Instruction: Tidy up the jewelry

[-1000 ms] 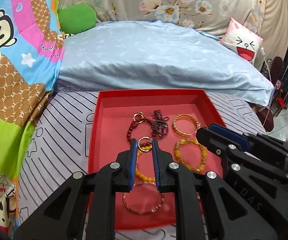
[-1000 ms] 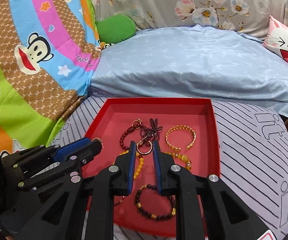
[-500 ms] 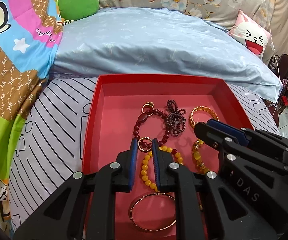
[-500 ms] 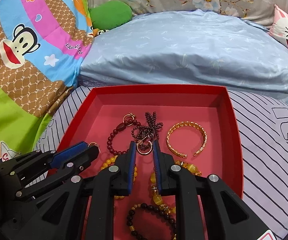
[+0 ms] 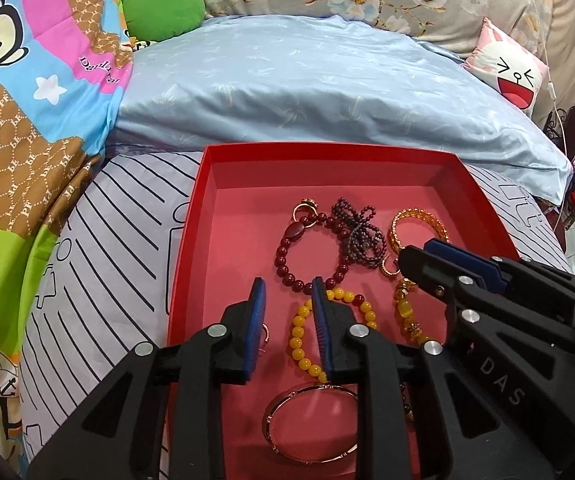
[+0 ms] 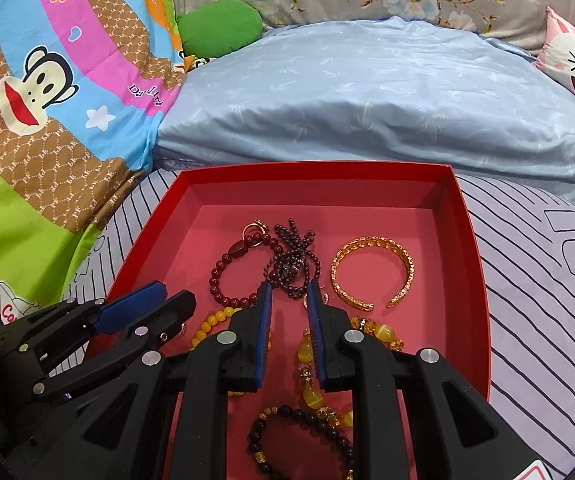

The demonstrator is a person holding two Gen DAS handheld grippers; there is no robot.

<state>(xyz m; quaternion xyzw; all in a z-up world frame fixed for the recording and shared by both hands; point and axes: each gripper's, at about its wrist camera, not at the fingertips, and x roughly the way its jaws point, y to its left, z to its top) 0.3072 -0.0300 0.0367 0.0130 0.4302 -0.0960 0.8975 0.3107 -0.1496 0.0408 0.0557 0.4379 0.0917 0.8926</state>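
- Seven or so pieces of jewelry lie loose in the red tray, none sorted from the rest as far as the views show.
- The red bead bracelet sits mid-tray, touching the dark bead cluster beside it; a small ring lies at the bracelet's far end.
- The gold cuff lies apart on the right of the tray, clear of the tangle.
- Nearer in, the yellow bead bracelet overlaps the red one's near end, the amber bracelet trails toward the front, a dark bracelet and a thin bangle lie at the front edge.
- Left gripper: fingers spread, nothing between them, tips over the gap where red and yellow beads meet.
- Right gripper: also spread and empty, tips right at the near edge of the dark cluster.
- My read: barely begun. The pieces are in the tray but heaped and overlapping; separating the tangled cluster and spacing things out looks like the whole job left.
- A second small ring peeks out beside the left gripper's inner finger, easy to miss.
- The tray rests on a striped sheet on the bed, with a blue pillow behind it and a cartoon quilt off to the left.
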